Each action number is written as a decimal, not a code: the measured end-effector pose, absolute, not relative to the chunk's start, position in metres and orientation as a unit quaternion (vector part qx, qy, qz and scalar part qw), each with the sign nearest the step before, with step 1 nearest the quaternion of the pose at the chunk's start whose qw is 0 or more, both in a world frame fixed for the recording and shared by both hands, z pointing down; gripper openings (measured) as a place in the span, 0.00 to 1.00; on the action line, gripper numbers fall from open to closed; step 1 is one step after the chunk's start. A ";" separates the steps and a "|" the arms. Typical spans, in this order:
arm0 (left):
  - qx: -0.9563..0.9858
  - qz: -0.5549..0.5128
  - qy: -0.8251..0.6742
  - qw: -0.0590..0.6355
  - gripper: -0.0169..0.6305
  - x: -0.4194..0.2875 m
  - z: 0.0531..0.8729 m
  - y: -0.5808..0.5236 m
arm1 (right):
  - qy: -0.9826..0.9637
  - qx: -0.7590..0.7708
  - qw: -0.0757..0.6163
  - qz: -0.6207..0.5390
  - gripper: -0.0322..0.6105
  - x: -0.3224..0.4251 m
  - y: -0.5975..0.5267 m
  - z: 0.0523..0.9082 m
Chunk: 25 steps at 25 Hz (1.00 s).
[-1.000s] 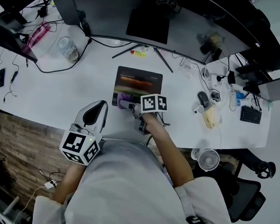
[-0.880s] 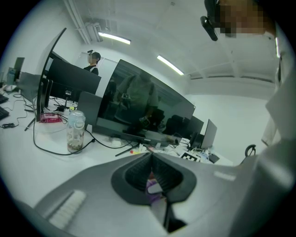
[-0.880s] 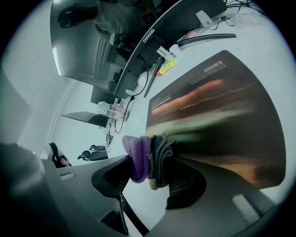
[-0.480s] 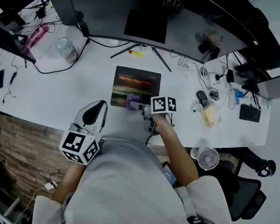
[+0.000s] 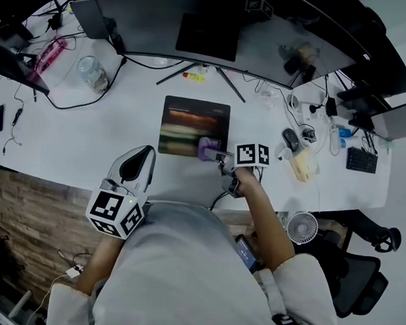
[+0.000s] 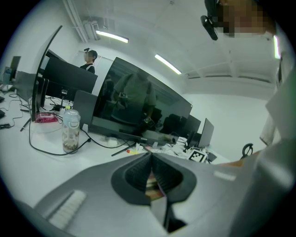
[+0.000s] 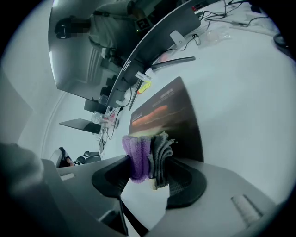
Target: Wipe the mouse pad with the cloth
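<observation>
The dark mouse pad [image 5: 193, 126] with an orange streak lies on the white desk in front of the monitor stand. My right gripper [image 5: 219, 156] is shut on a folded purple and grey cloth [image 5: 208, 149], which rests on the pad's near right corner. In the right gripper view the cloth [image 7: 147, 156] bulges between the jaws at the edge of the mouse pad [image 7: 169, 115]. My left gripper [image 5: 146, 152] hovers at the desk's near edge, left of the pad, apart from it. In its own view the left gripper [image 6: 151, 162] is shut on nothing.
A wide curved monitor [image 5: 217, 30] spans the back of the desk [image 5: 89, 129]. A glass jar [image 5: 93, 72] and a black cable stand at the back left. A mouse [image 5: 290, 139], chargers and cables crowd the right side. A small fan [image 5: 302, 230] sits below the desk's near edge.
My right gripper has slid the cloth to the right along the pad's near edge, from the near left corner to the near right corner. The left gripper has stayed put.
</observation>
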<state>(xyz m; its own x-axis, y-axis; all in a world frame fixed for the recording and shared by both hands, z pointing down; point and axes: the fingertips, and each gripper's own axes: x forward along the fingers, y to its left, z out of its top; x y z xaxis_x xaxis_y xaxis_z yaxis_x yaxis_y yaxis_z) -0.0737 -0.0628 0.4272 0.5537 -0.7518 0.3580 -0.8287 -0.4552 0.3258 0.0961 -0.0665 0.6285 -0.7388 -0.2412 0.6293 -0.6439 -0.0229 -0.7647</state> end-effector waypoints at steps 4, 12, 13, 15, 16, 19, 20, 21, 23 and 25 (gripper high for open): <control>0.852 0.082 -0.461 0.236 0.03 -0.071 0.427 -0.063 | -0.675 0.336 0.152 0.638 0.39 0.112 -0.065 0.629; 0.857 0.085 -0.451 0.234 0.03 -0.064 0.427 -0.061 | -0.665 0.362 0.148 0.636 0.39 0.141 -0.061 0.629; 0.858 0.085 -0.450 0.234 0.03 -0.064 0.426 -0.060 | -0.664 0.367 0.149 0.634 0.39 0.145 -0.060 0.629; 0.858 0.085 -0.449 0.233 0.03 -0.064 0.426 -0.059 | -0.662 0.380 0.153 0.628 0.39 0.154 -0.057 0.629; 0.859 0.085 -0.449 0.233 0.03 -0.064 0.426 -0.058 | -0.663 0.387 0.158 0.621 0.39 0.158 -0.057 0.628; 0.858 0.087 -0.453 0.228 0.03 -0.064 0.425 -0.059 | -0.683 0.400 0.183 0.583 0.39 0.166 -0.055 0.616; 0.857 0.088 -0.454 0.227 0.03 -0.064 0.425 -0.058 | -0.691 0.402 0.191 0.569 0.39 0.166 -0.053 0.611; 0.857 0.087 -0.455 0.227 0.03 -0.065 0.425 -0.058 | -0.699 0.404 0.194 0.558 0.39 0.166 -0.052 0.605; 0.857 0.085 -0.456 0.225 0.03 -0.066 0.423 -0.057 | -0.710 0.407 0.185 0.543 0.39 0.162 -0.053 0.592; 0.856 0.081 -0.459 0.223 0.03 -0.066 0.420 -0.057 | -0.722 0.411 0.168 0.531 0.39 0.158 -0.054 0.578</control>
<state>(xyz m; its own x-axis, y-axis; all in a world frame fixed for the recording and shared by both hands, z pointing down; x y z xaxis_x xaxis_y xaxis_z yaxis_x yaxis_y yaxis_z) -0.0659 -0.0574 0.4201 0.5658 -0.7496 0.3436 -0.8219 -0.4795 0.3074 0.1579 -0.0545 0.5779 -0.6061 -0.4141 0.6791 -0.7716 0.0989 -0.6284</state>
